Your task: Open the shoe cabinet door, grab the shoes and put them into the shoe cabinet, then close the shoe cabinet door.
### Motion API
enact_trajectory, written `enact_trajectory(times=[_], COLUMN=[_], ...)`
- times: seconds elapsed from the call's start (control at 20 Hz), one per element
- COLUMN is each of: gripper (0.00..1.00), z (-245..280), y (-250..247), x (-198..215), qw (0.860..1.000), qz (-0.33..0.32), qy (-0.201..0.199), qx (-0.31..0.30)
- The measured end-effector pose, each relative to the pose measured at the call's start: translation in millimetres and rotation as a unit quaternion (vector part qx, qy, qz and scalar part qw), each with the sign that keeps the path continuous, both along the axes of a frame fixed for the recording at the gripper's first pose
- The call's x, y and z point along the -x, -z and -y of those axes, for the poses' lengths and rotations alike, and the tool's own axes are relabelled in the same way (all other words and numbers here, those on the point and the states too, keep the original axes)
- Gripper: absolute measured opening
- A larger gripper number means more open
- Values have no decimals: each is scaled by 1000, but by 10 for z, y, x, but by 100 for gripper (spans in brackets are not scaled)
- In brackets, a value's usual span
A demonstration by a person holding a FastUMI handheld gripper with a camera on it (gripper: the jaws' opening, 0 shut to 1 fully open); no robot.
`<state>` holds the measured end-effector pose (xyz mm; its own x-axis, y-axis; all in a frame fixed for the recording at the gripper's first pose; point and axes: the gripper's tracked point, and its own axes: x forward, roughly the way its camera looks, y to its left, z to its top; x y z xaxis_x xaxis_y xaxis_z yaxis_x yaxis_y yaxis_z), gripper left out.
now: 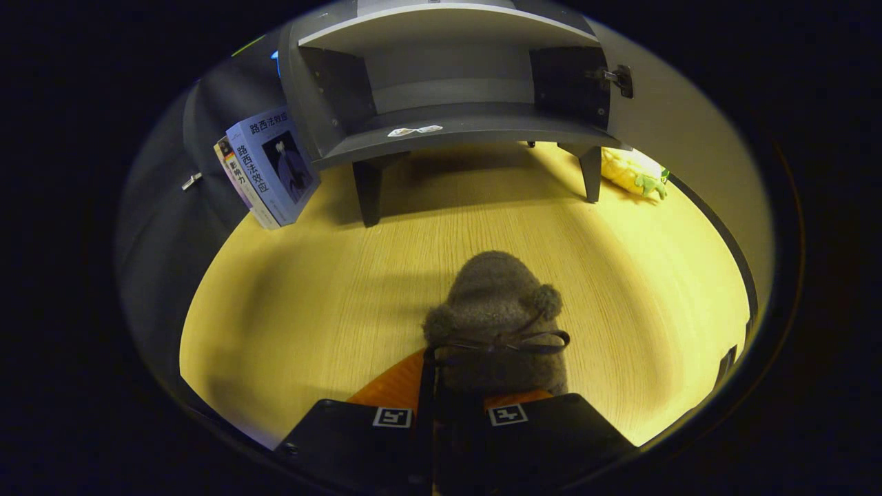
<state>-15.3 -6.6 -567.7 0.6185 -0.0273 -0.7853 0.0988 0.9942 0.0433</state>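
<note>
1. A fuzzy brown shoe (pixel 497 313) sits clamped between the gripper (pixel 451 406) fingers, which are drawn close together on its heel, toe pointing toward the far shoe cabinet (pixel 448 76).
2. The cabinet door (pixel 679 131) stands swung open to the right, its shelf (pixel 468 127) bare but for a small label; placing the shoe and closing the door appear to remain.
3. Bare table (pixel 310 289) lies between shoe and cabinet; books (pixel 269 169) lean at the cabinet's left, a yellow plush toy (pixel 630 172) lies at its right, neither blocking the path.

Hand-held gripper (pixel 451 386) fingers nearly together, clamped on smth, pointing fwd/level.
</note>
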Motion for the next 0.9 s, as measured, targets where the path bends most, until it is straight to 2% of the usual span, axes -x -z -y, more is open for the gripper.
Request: enact_trajectory(times=[0.35, 0.4, 0.45, 0.5, 0.7, 0.9], gripper=[25, 25, 15, 5, 5, 5], z=[144, 184, 192, 190, 186, 236], y=[72, -42, 136, 43, 13, -406], x=[-245, -193, -316, -272, -238, -286], qw=[998, 997, 997, 997, 998, 998], qz=[54, 57, 57, 54, 39, 53], qy=[12, 20, 20, 19, 12, 16], qx=[34, 43, 41, 42, 43, 41])
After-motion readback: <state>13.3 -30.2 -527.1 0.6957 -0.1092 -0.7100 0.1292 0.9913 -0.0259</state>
